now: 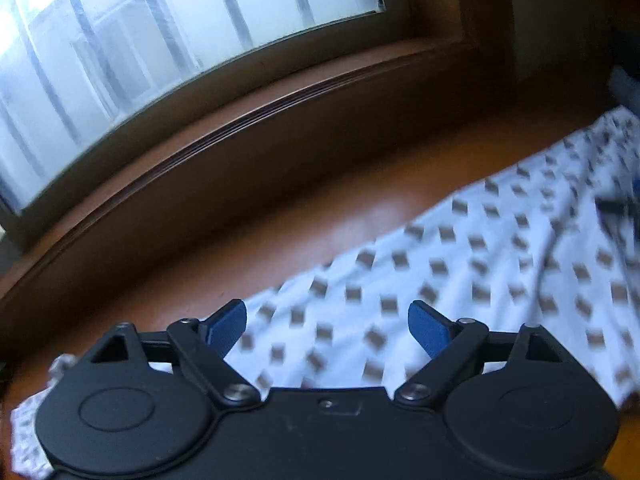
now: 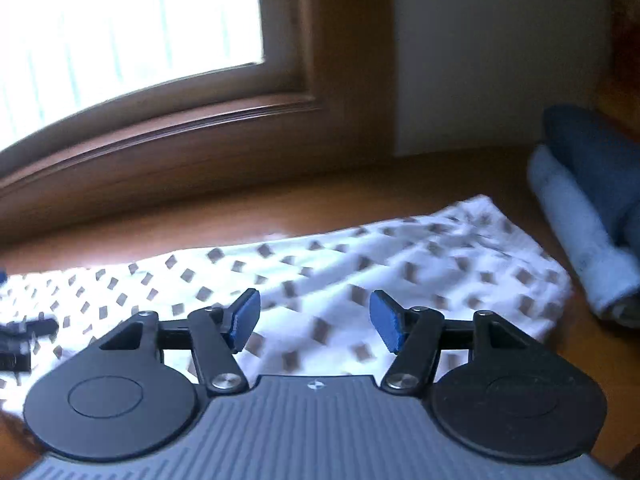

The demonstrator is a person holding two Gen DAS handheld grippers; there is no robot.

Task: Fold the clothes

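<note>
A white garment with small brown squares [image 1: 460, 280] lies spread flat on a brown wooden surface [image 1: 280, 232]. My left gripper [image 1: 328, 330] hovers over its near left part, open, with nothing between the blue pads [image 1: 228, 328]. In the right wrist view the same garment [image 2: 360, 264] stretches from the left edge to a corner at the right. My right gripper [image 2: 316, 320] is above its near edge, jaws apart and empty. A dark piece of the other gripper [image 2: 24, 336] shows at the far left, resting over the cloth.
A window [image 1: 140, 40] with a brown wooden sill [image 1: 260, 120] runs along the far side. Folded blue and light-blue clothes [image 2: 580, 220] lie at the right, just past the garment's corner. A pale wall [image 2: 480, 60] stands behind them.
</note>
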